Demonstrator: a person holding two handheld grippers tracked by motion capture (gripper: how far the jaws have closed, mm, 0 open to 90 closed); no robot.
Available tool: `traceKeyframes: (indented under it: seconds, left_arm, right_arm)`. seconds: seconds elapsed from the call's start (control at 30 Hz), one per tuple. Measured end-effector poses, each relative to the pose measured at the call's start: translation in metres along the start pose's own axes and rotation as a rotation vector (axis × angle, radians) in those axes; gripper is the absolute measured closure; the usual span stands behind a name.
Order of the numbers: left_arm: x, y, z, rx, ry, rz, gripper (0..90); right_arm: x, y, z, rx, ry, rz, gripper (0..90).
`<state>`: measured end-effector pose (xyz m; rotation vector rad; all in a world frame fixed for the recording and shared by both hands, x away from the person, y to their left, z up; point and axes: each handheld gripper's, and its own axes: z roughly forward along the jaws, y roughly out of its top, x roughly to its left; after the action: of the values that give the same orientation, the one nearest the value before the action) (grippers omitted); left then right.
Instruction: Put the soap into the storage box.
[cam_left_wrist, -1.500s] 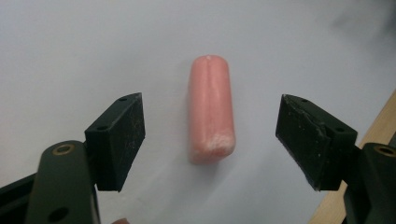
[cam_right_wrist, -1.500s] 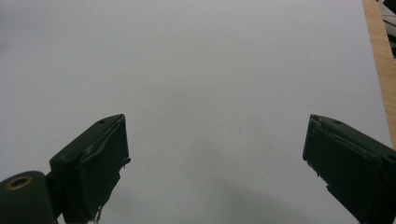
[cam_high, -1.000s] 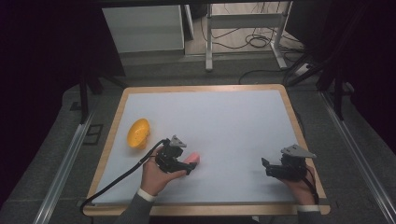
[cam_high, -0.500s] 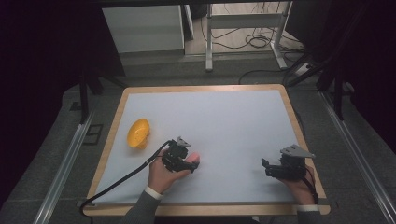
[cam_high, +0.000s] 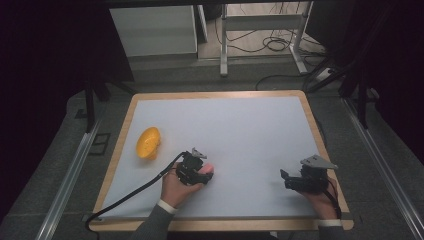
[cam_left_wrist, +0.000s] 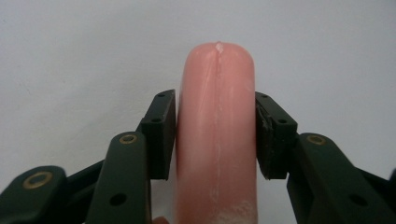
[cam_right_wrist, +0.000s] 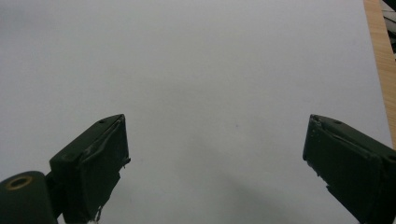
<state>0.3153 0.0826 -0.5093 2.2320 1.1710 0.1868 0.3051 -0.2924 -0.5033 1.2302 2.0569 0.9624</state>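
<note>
A pink sausage (cam_left_wrist: 217, 135) stands lengthwise between the jaws of my left gripper (cam_left_wrist: 215, 135), which is shut on it. Both pads press its sides, and its rounded tip reaches past them. From above, the left gripper (cam_high: 200, 170) sits near the front middle of the white table top, with the sausage's pink end (cam_high: 209, 168) showing at its right. My right gripper (cam_high: 286, 180) rests at the front right of the table. Its jaws stand wide apart over bare white surface (cam_right_wrist: 215, 116), so the right gripper (cam_right_wrist: 215, 158) is open with nothing between them.
An orange bowl (cam_high: 148, 143) lies tipped on its side at the left of the table. The table's wooden rim (cam_high: 220, 94) frames the white top. A black cable (cam_high: 131, 194) trails from the left gripper off the front left corner. Dark floor, metal rails and table legs surround the table.
The left hand has drawn back a little toward the front edge with the sausage in its gripper. The right gripper and the bowl have stayed put.
</note>
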Motion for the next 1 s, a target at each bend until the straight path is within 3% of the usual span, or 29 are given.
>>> traceKeyframes:
  seconds: [0.4,0.53,1.0]
  left_arm:
    - [0.002,0.000,-0.003,-0.002,0.018,0.005,59.8]
    - [0.004,0.001,-0.012,-0.032,-0.004,-0.001,59.9]
    - [0.014,-0.002,-0.034,-0.082,0.006,-0.017,60.0]
  right_arm:
    - [0.000,0.000,-0.001,-0.002,-0.002,0.001,6.5]
    - [-0.001,0.000,-0.001,-0.005,-0.003,0.003,6.5]
    - [-0.001,0.000,-0.002,-0.006,-0.007,0.004,6.5]
